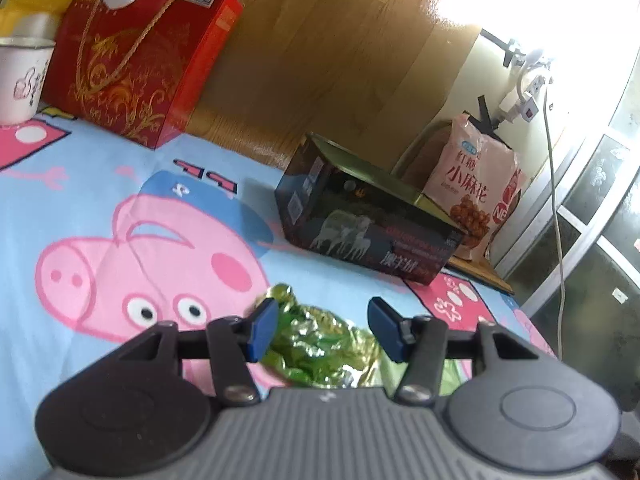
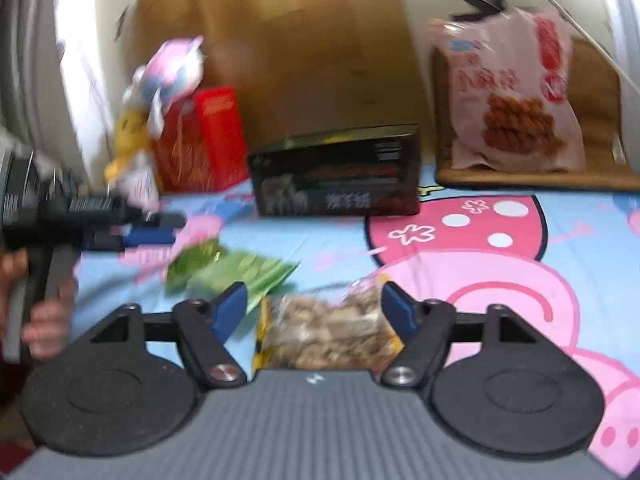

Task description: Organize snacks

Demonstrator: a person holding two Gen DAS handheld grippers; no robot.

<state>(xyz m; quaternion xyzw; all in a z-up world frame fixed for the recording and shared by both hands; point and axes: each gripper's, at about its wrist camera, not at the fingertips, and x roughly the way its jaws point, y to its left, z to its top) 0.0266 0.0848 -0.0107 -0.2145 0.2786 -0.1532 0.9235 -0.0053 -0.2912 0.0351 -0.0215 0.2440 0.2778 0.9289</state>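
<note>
Ahead of my jaws, cartoon pig bedsheet (image 1: 100,184), red gift box (image 1: 140,60) beyond, dark box (image 1: 360,220) with sheep picture, pink bag (image 1: 476,184) printed 小麻花, my left gripper (image 1: 324,328) spread around green foil packet (image 1: 316,344), my right gripper (image 2: 316,312) spread around clear nut bag (image 2: 328,332).

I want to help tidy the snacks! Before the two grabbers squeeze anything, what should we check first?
1. Left gripper open wide enough for the green foil bag: ok, jaws spread on either side of it.
2. Right gripper open around the clear nut bag: ok.
3. Green bag and nut bag apart, so neither drags the other: cannot tell, they lie close together in the blurred right wrist view.
4. Fingers touching the bags yet: cannot tell.
5. Dark box out of the way: ok, it sits farther back on the pig blanket.
</note>
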